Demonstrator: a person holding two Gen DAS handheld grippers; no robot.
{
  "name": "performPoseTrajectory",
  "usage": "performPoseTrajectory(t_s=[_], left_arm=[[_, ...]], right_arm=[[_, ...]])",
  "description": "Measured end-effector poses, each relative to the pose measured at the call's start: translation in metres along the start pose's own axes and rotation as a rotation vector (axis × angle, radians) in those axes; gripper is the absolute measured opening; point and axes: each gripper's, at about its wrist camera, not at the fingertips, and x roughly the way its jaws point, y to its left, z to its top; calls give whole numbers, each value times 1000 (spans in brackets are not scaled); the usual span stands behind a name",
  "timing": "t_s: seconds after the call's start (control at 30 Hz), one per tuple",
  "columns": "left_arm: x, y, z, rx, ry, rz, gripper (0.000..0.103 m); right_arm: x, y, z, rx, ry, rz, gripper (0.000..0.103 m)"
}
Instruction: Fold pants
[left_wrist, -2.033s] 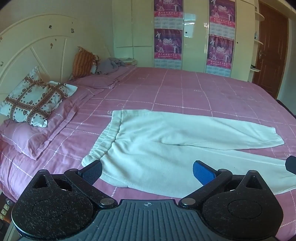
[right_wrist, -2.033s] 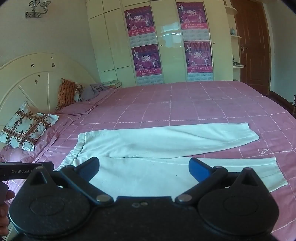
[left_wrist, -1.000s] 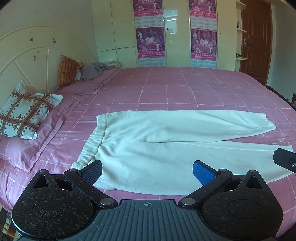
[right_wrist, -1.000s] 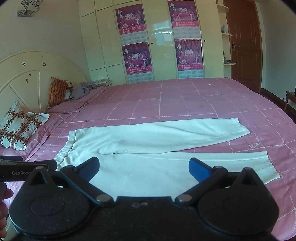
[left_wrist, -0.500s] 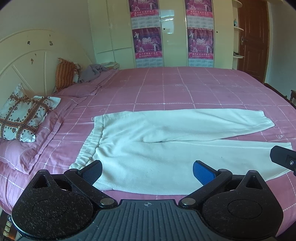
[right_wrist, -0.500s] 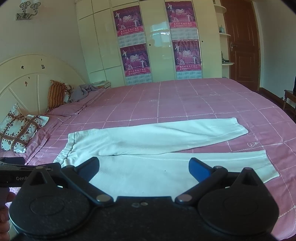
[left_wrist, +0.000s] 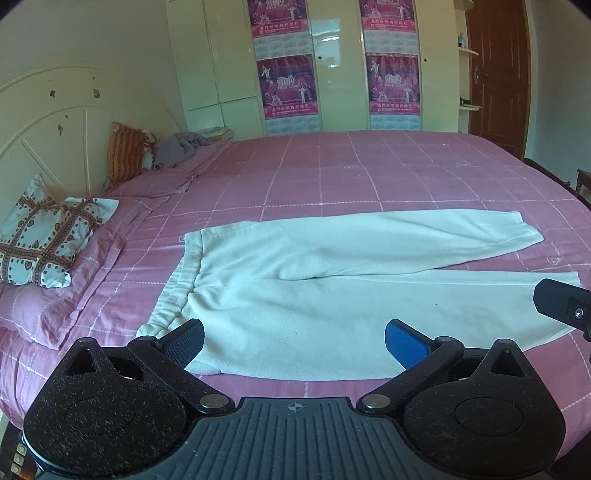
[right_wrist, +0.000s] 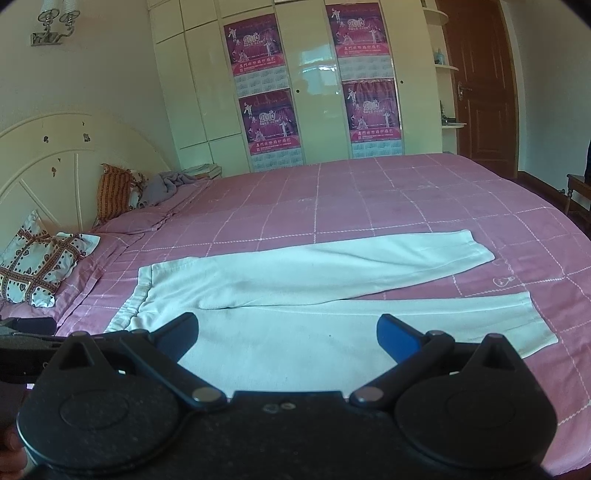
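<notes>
White pants lie flat on the pink checked bedspread, waistband to the left, both legs stretched to the right, slightly apart at the cuffs. They also show in the right wrist view. My left gripper is open and empty, held above the near edge of the pants by the waistband side. My right gripper is open and empty, above the near leg. The right gripper's body shows at the right edge of the left wrist view.
A patterned pillow lies at the left on pink pillows by the cream headboard. An orange cushion and grey clothes lie at the far left. Wardrobe doors with posters and a brown door stand behind.
Both grippers have drawn back and risen a little, so more of the bed and both cuffs show. The pants have not moved. Both grippers stay open.
</notes>
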Motion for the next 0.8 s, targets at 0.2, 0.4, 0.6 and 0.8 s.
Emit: performPoseTrajectory(t_s=[0.2,0.4,0.6,0.8], left_arm=[[-4,-6,-1,16,-2,-5,103],[-6,-10,-3,22,-4,-8,103],[-6,-11,-2,18,-1,-9,103],[-4,-9,-2,8,4,-7,103]], right_arm=[[-4,-5,-2,9,-8,1,103],[-4,-6,-2,18,-8,-3,103],[-3,-9,-5,23,-5,-7,103],[-2,-8,-5,20,-1,-5,103]])
